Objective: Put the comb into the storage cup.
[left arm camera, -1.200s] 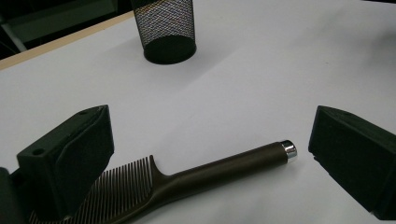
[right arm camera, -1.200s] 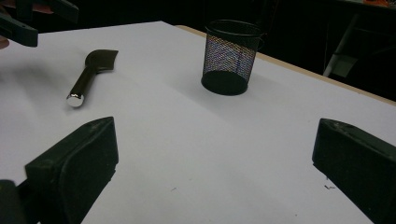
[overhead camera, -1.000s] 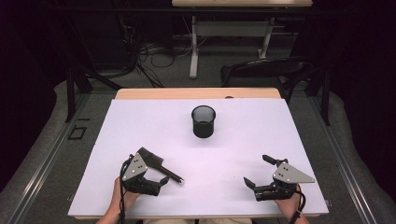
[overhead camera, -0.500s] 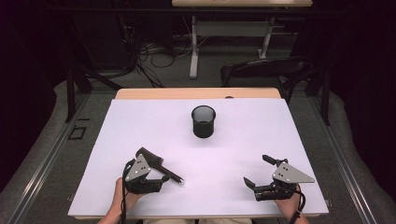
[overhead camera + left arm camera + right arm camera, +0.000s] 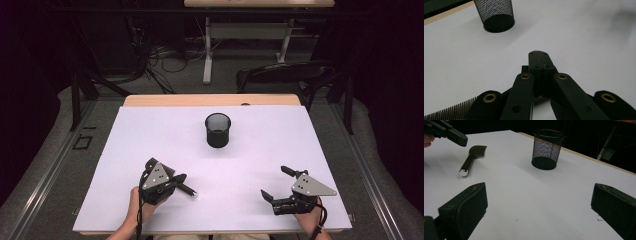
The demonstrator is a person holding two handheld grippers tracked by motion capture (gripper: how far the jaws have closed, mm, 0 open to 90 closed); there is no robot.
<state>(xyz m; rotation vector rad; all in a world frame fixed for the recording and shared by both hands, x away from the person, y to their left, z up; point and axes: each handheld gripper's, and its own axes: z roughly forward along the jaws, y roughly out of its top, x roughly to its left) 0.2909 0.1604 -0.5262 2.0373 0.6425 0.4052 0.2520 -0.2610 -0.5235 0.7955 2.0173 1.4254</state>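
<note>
The tool (image 5: 471,157) lies flat on the surface (image 5: 250,150), on the person's side of the cup (image 5: 218,130) and to its left, with its chrome end pointing toward the right gripper (image 5: 273,181). The left gripper (image 5: 179,178) sits by the tool's dark blade end. Its jaws have just been closing and now meet with nothing between them, so this closure looks like a miss. A better try would be to spread the jaws again, drop lower, straddle the handle across its middle and only then squeeze. A grip near the middle should stop the tool tipping on the way to the cup. The right gripper waits on the cup's right, jaws wide apart and empty.
</note>
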